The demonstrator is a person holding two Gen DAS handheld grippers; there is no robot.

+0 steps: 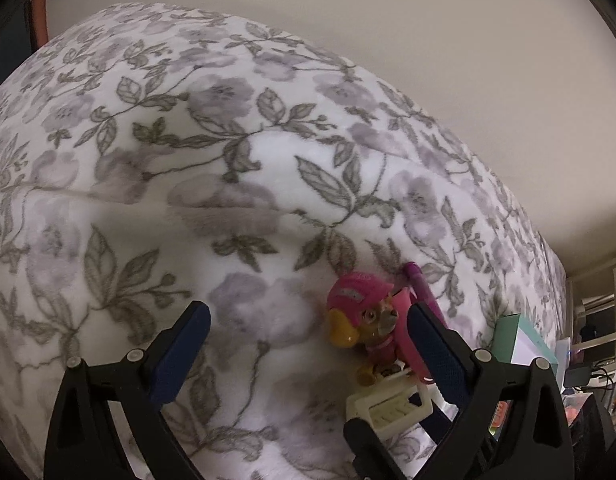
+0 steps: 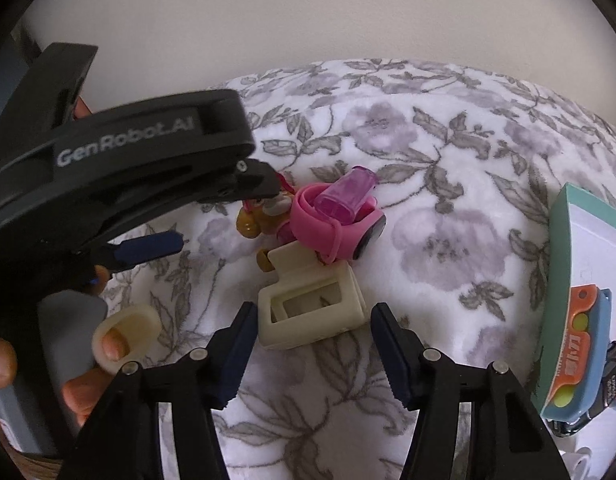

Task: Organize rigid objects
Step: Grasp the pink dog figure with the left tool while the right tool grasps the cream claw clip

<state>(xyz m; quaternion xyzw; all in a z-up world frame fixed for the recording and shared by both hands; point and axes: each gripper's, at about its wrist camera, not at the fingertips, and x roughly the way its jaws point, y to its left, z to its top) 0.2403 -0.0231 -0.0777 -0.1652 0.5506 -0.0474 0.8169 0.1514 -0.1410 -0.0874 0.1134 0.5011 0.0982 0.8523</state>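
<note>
The right gripper (image 2: 311, 344) was held wide-jawed around the cream clip (image 2: 311, 312) for grasping; the left gripper (image 1: 308, 332) was likewise wide beside the toy pup (image 1: 363, 320).

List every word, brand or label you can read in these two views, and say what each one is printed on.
"GenRobot.AI": white lettering on the black body of the left gripper, seen from the right wrist view.
Orange-and-blue toy in the box at the right: white characters, too distorted to read.
Pink cap of the puppy figure: a pale badge, too blurred to read.
Nothing else is legible.
</note>
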